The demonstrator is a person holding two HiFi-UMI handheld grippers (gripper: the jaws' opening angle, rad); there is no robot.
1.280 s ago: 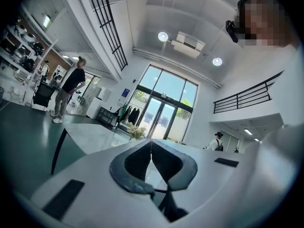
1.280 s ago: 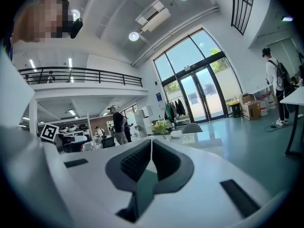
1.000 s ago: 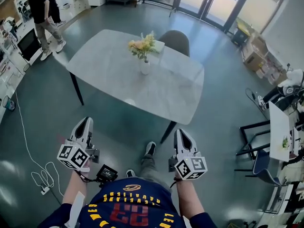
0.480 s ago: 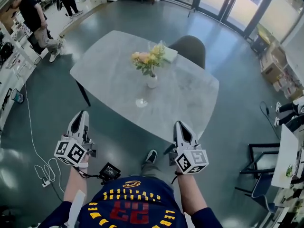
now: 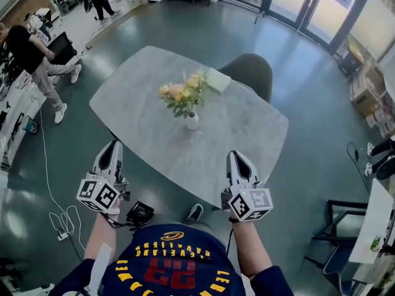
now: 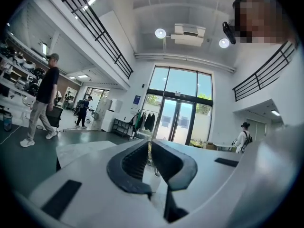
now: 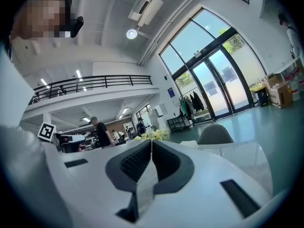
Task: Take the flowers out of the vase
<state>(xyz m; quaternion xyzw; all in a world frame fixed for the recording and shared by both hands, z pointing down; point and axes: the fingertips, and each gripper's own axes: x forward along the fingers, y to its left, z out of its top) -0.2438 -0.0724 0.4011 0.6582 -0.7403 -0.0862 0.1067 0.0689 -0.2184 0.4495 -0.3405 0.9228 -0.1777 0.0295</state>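
Observation:
A bunch of yellow and peach flowers (image 5: 180,96) stands in a small white vase (image 5: 192,121) near the middle of a grey table (image 5: 247,137). My left gripper (image 5: 111,148) is shut and empty, held level over the floor just short of the table's near left edge. My right gripper (image 5: 235,157) is also shut and empty, its tips over the table's near edge. Both are well short of the vase. In the right gripper view the flowers (image 7: 153,135) show just above the closed jaws of that gripper (image 7: 151,142). In the left gripper view the jaws of the left gripper (image 6: 149,144) are closed.
A grey chair (image 5: 250,73) stands at the table's far side, with a folded pale cloth (image 5: 218,79) on the table beside it. A person (image 5: 31,54) walks at the far left. A white cable (image 5: 58,221) lies on the floor. A desk (image 5: 370,227) stands at the right.
The table and the vase have come closer in the head view. Both grippers have moved forward toward the table, and the right one now reaches its near edge. Both jaws stay shut.

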